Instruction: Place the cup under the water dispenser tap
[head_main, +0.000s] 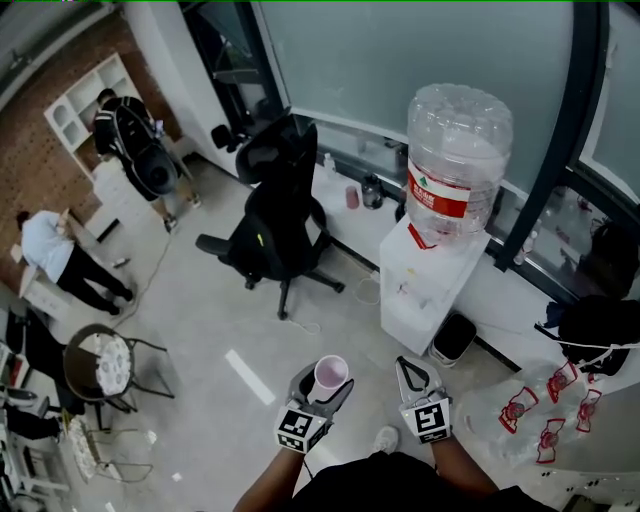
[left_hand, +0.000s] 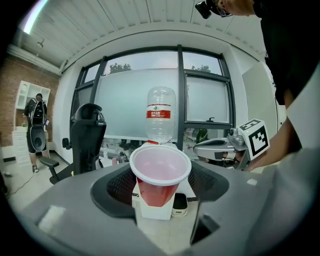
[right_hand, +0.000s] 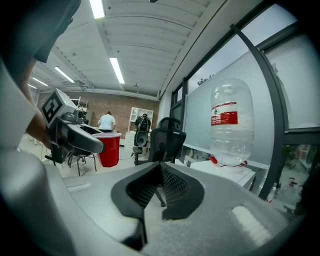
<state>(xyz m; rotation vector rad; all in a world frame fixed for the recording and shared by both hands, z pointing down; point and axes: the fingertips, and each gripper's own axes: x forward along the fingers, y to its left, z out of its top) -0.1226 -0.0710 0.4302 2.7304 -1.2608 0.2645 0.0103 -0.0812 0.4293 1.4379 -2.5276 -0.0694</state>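
Inside left claw (left_hand: 160, 199), red-walled cup (left_hand: 160, 172)

Soft daylight came through the frosted windows (left_hand: 140, 100), plus ceiling strip lights (right_hand: 117, 70); edges curved and darkened, my left gripper (left_hand: 161, 187) blurred up close.

On the pale floor (head_main: 215, 325) stand a white water dispenser (head_main: 425, 285) and a black office chair (head_main: 275, 225).

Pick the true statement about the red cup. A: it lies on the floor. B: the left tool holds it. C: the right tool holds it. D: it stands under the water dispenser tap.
B: the red cup sits gripped between the jaws of the left tool, apart from the water dispenser.
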